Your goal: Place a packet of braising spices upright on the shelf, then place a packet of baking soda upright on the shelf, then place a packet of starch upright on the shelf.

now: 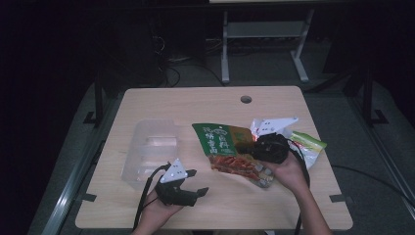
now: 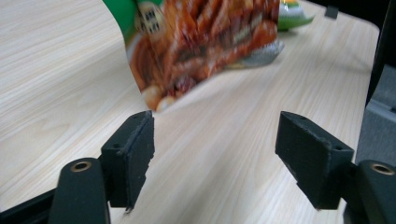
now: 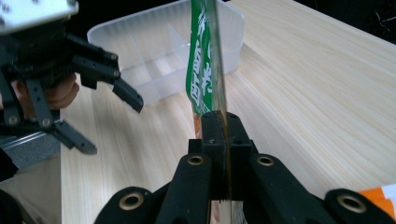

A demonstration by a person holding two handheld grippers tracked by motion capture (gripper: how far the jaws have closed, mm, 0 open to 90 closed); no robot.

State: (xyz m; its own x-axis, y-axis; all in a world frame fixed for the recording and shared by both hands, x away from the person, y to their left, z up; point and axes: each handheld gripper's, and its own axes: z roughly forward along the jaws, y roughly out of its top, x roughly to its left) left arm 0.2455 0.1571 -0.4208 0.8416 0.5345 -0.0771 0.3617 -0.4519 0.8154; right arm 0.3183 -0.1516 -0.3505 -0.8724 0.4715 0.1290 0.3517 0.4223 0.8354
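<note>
Tabletop: snack packet (image 1: 230,149) in right tool (image 1: 268,147).

Dim room; wooden table (image 1: 161,105) (pale grain); grey floor (image 1: 274,68)

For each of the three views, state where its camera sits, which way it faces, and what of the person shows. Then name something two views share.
High view: above the table, looking forward and down; both forearms and hands show.
Left gripper view: on the left gripper, facing the snack bag; open jaws show.
Right gripper view: on the right gripper, clamped on the bag, facing the clear tray.
Shared: the bag.
</note>
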